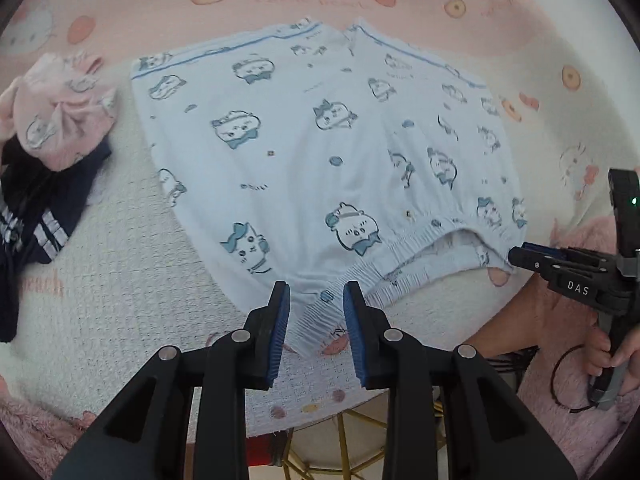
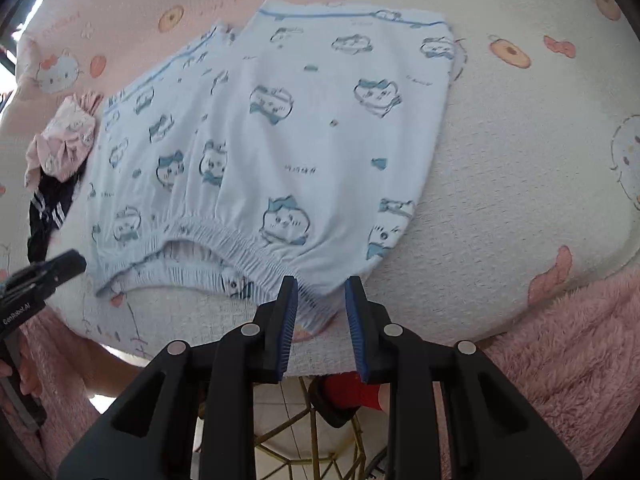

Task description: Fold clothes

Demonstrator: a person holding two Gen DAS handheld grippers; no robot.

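Shorts [image 1: 304,152] lie flat on bed [image 1: 120,300], waistband at near edge. Left claw [image 1: 317,294] & right claw [image 2: 321,289] both open, each w/ waistband corner between fingers, not clamped.

"DAS" on the right hand-held gripper [image 1: 516,256]; "GenRobot.AI" on the left hand-held gripper [image 2: 76,262]; "peach" on the blanket [image 1: 120,312].

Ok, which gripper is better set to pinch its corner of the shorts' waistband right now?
Left, narrowly. The left gripper and right gripper both straddle a corner of the shorts waistband, open, but fabric reaches deeper between the left fingers.
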